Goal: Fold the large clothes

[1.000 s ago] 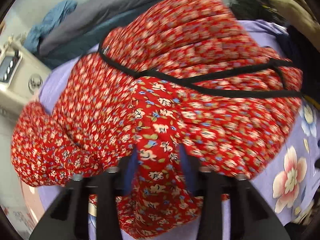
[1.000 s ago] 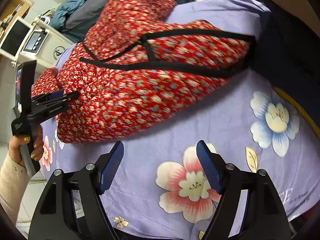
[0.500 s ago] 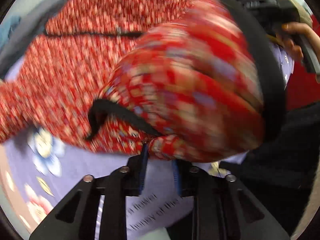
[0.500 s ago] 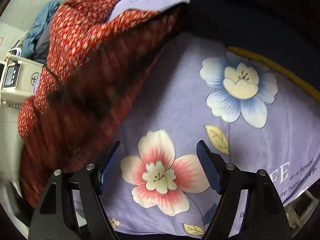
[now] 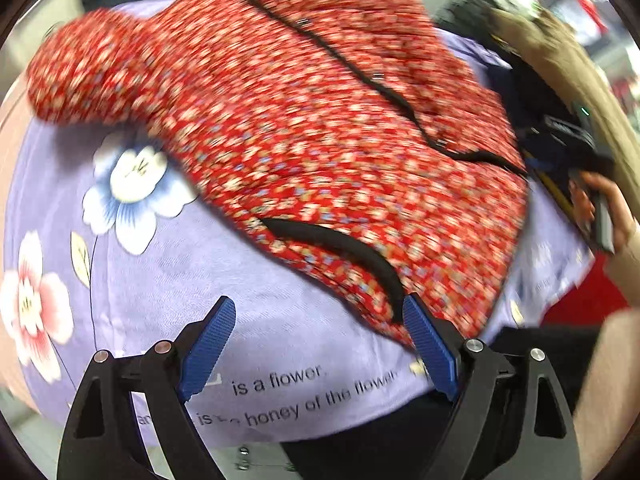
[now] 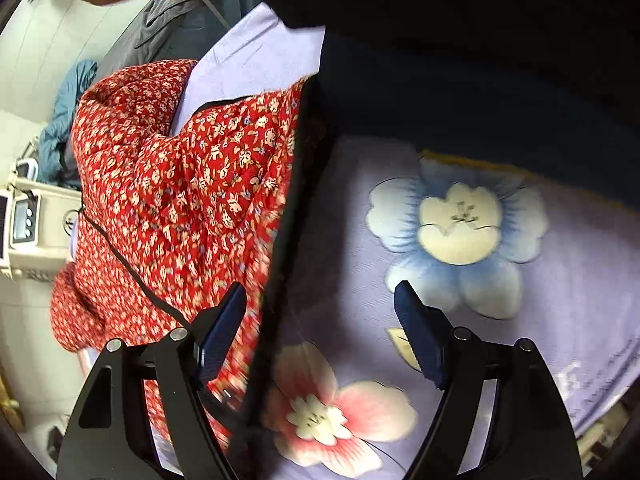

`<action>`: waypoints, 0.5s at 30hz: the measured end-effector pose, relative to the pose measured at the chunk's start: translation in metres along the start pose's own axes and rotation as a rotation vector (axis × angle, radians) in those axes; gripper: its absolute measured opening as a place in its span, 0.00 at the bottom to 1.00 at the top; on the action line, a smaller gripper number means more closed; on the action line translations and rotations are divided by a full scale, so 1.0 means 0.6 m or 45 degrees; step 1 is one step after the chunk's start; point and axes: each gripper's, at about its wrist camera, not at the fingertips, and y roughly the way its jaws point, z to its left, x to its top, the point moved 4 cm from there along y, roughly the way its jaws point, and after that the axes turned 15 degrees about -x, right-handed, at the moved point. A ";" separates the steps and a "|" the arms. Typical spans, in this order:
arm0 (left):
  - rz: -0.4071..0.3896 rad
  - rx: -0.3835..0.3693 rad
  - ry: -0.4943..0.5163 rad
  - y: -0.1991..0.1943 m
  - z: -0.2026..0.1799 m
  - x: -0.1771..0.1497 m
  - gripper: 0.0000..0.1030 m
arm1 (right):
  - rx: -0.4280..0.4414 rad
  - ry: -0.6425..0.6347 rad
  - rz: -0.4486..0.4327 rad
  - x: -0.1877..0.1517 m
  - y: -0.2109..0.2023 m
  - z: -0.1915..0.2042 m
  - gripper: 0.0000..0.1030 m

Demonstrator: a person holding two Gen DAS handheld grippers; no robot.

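Lavender flowered sheet [image 5: 168,300] fills the lower left of the left view; the left gripper [image 5: 318,344] has just opened its fingers wide, apparently releasing the red floral garment [image 5: 320,128], which lies folded across the frame's middle. Right gripper [image 6: 320,336] hovers spread, empty, straddling the garment's black-trimmed edge.

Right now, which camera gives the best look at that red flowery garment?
The left wrist view: the red floral garment spreads across the picture, black trim visible, though blurred. The right wrist view shows only part, cut off at the left.
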 end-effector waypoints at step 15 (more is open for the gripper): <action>0.072 0.090 -0.168 0.147 0.039 0.044 0.50 | 0.194 -0.041 0.091 0.006 0.095 0.102 0.19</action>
